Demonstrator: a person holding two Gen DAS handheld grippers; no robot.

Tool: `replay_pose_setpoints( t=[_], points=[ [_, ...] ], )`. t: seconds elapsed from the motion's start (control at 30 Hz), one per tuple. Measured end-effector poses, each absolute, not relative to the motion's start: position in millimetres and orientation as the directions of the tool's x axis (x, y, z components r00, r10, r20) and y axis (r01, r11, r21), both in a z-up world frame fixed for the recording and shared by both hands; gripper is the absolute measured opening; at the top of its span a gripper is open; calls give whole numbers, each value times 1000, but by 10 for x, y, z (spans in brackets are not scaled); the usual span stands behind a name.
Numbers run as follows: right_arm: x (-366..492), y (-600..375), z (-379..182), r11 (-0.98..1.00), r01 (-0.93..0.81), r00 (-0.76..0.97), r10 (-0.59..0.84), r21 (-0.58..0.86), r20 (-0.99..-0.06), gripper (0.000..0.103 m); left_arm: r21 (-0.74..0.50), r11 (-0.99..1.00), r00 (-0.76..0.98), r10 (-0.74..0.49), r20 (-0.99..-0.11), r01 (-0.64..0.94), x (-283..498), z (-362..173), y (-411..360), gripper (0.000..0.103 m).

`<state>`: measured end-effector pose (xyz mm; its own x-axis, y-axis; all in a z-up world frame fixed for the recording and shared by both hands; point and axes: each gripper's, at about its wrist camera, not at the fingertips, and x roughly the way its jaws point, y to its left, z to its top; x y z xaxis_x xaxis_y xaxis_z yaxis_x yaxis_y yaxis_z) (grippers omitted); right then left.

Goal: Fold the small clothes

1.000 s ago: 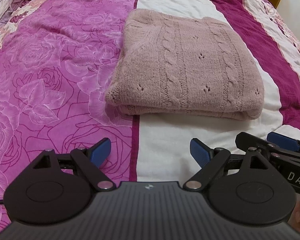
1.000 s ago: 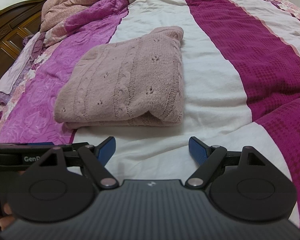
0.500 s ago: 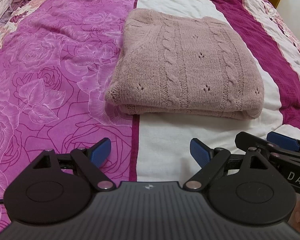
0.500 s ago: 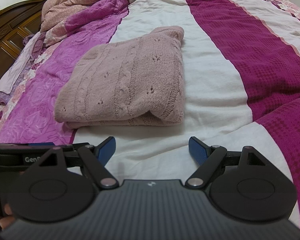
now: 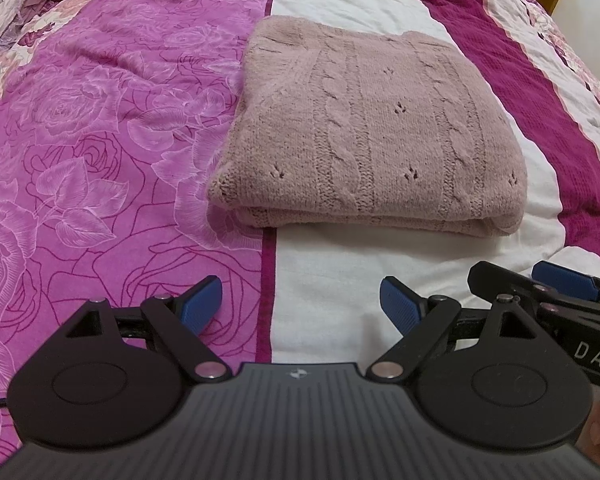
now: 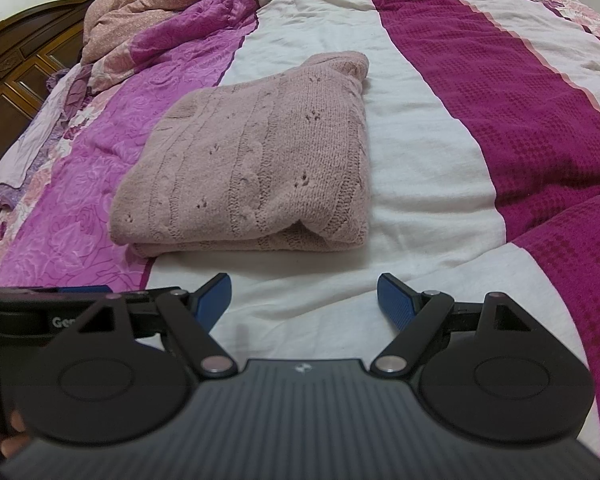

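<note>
Comparing with a second ago, nothing has moved: your left gripper (image 5: 301, 304) and right gripper (image 6: 304, 302) stay spread and empty, near the folded sweater (image 5: 364, 132) on the bedspread (image 5: 100, 120); folding looks finished.

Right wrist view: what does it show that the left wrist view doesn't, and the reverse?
Only the right wrist view: the dark wooden headboard and the bunched quilt against it. Only the left wrist view: the rose-print stripe seen close, and the sweater's long folded edge head-on. Both: the folded sweater lying untouched on the bedspread, with the left gripper and right gripper open, side by side.
</note>
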<state>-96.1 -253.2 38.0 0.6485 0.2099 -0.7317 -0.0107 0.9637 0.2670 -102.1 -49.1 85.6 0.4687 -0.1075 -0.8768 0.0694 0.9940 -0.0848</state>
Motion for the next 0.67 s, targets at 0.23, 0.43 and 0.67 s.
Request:
replay_pose_setpoints(
  t=[0.23, 0.43, 0.67],
  points=[
    [-959, -2534, 380, 964, -11, 648, 210, 267, -732, 82, -85, 994, 469, -108, -877, 70, -1019, 857, -489, 91],
    [-959, -2534, 380, 964, -11, 648, 210, 267, -732, 82, -86, 994, 469, -109, -876, 70, -1022, 857, -490, 91],
    [-957, -2537, 380, 964, -11, 648, 211, 267, -732, 82, -81, 994, 465, -103, -879, 68, -1022, 864, -498, 91]
  ],
)
